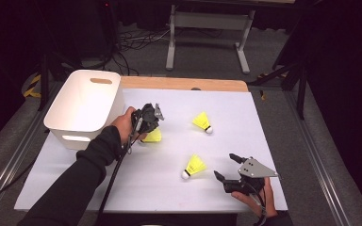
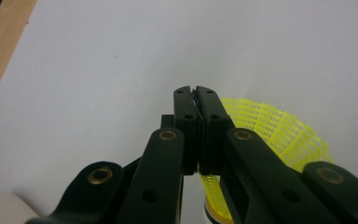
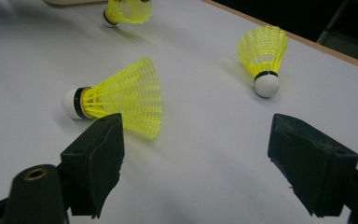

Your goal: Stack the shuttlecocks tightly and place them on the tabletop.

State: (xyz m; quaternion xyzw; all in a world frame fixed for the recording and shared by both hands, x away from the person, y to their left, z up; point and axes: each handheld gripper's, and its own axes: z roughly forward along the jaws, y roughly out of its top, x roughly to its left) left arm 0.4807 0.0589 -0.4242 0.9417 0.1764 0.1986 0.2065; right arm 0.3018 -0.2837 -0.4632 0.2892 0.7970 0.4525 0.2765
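My left gripper (image 1: 152, 123) has its jaws pinched on the mesh skirt of a yellow shuttlecock (image 2: 279, 130), near the table's left edge just beside the white bin (image 1: 86, 101). My right gripper (image 1: 226, 168) sits at the near right corner, jaws spread wide, holding nothing, with a second shuttlecock (image 1: 194, 167) just beside it.

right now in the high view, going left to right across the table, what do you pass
white bin → left gripper shut on a yellow shuttlecock → near shuttlecock → far shuttlecock → right gripper, open
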